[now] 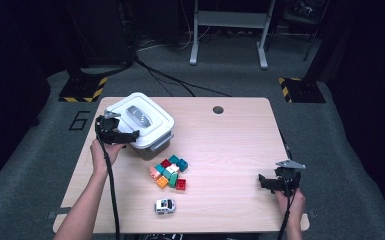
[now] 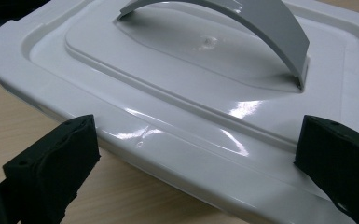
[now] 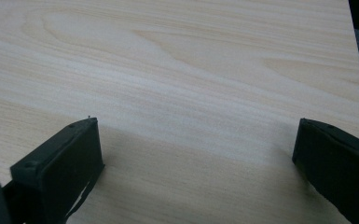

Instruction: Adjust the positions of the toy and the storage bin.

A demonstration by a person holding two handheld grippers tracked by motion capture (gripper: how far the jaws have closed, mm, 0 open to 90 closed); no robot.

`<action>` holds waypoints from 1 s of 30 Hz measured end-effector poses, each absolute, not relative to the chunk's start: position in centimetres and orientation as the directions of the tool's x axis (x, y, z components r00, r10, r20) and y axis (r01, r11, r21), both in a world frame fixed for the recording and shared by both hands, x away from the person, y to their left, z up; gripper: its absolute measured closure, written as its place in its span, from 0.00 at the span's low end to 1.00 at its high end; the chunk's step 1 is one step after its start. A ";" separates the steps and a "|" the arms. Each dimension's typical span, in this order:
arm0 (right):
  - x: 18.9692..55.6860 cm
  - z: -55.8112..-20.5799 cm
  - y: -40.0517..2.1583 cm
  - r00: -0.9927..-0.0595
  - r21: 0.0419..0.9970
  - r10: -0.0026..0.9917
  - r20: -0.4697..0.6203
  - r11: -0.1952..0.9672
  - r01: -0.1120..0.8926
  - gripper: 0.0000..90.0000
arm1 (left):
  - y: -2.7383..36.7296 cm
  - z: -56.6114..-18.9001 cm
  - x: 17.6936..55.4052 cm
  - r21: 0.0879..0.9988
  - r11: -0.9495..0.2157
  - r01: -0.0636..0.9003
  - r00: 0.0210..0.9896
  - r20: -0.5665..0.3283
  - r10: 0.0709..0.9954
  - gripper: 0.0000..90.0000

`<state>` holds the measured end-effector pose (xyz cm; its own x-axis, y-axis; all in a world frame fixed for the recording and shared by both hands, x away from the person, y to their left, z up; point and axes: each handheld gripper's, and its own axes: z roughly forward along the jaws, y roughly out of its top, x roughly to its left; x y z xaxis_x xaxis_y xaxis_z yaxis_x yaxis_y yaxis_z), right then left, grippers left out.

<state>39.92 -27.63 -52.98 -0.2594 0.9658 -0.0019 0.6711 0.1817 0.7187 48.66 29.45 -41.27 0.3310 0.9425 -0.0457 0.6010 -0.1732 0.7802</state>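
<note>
A white lidded box (image 1: 142, 120) with a grey arched handle (image 1: 139, 116) stands at the table's back left. My left gripper (image 1: 121, 135) is open at the box's near-left edge. In the left gripper view, the lid (image 2: 177, 93) and its handle (image 2: 242, 23) lie just beyond the wide-apart jaws of the left gripper (image 2: 196, 163). My right gripper (image 1: 275, 182) stands open near the table's front right, over bare wood (image 3: 191, 93), with nothing between the jaws of the right gripper (image 3: 196, 163).
A heap of several coloured toy bricks (image 1: 170, 172) lies mid-table, just in front of the box. A small white toy car (image 1: 165, 206) sits near the front edge. A round hole (image 1: 218, 109) marks the table's far side.
</note>
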 end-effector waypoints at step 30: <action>39.9 -53.0 -27.6 -0.256 0.720 0.967 0.000 0.178 0.671 0.01 | 24.7 -41.0 51.2 0.745 -0.207 0.634 0.386 -0.073 0.920 0.00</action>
